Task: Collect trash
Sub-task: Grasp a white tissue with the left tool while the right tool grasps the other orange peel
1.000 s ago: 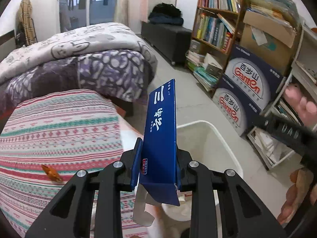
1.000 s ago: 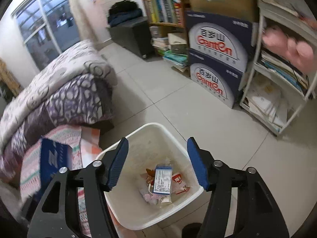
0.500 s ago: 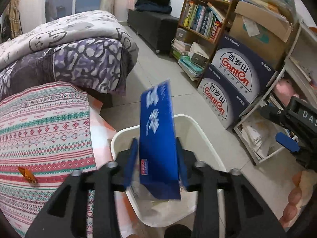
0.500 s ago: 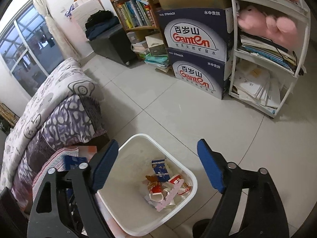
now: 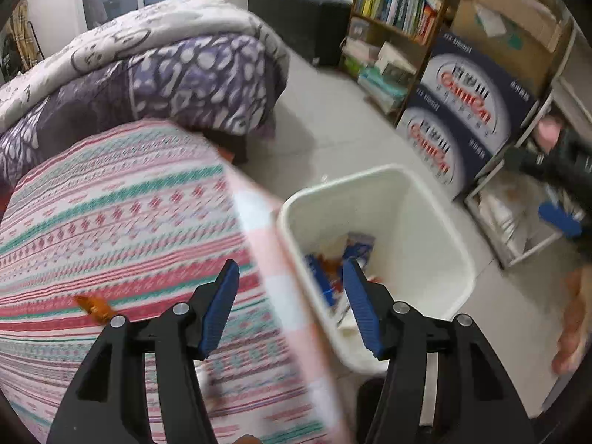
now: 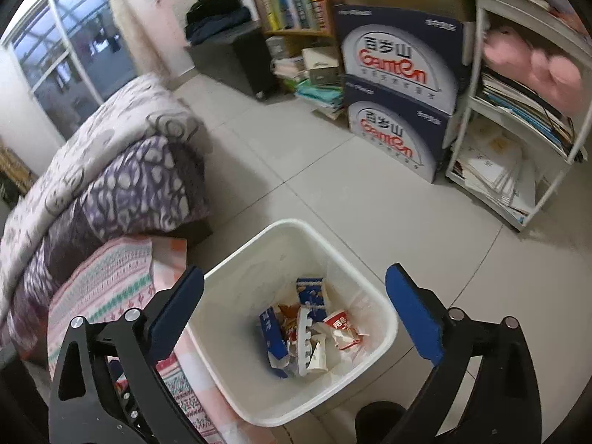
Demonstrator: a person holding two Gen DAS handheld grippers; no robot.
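Left gripper [image 5: 290, 305]: the jaws are opening and nothing is between them; they hang over the border where the striped cloth meets the rim of the bin.
Right gripper [image 6: 294, 318]: the jaws are opening, spread very wide, with nothing between them; they frame the bin from above.
White bin [image 6: 384, 309]: stands on the tiled floor [image 6: 333, 185], just beside the cloth-covered surface; in the right wrist view it is at about 6 o'clock.
Blue carton [image 6: 273, 333]: lies inside the bin, at the 9 o'clock side of the trash heap; its long axis runs roughly from 11 to 5 o'clock, leaning. The white writing on it is too small to read.
Other trash in bin: a second blue carton [image 6: 310, 290] at 12 o'clock of the heap, nearly upright, and a red and white wrapper [image 6: 342, 327] at 3 o'clock; its characters are not legible.
Orange wrapper [image 5: 94, 305]: lies on the striped cloth [image 5: 111, 214], at 9 o'clock from the left gripper, well apart from the bin.
Stacked boxes [image 6: 397, 107]: two dark blue cartons at 1 o'clock, each printed "Ganten" in red, with Chinese characters above.
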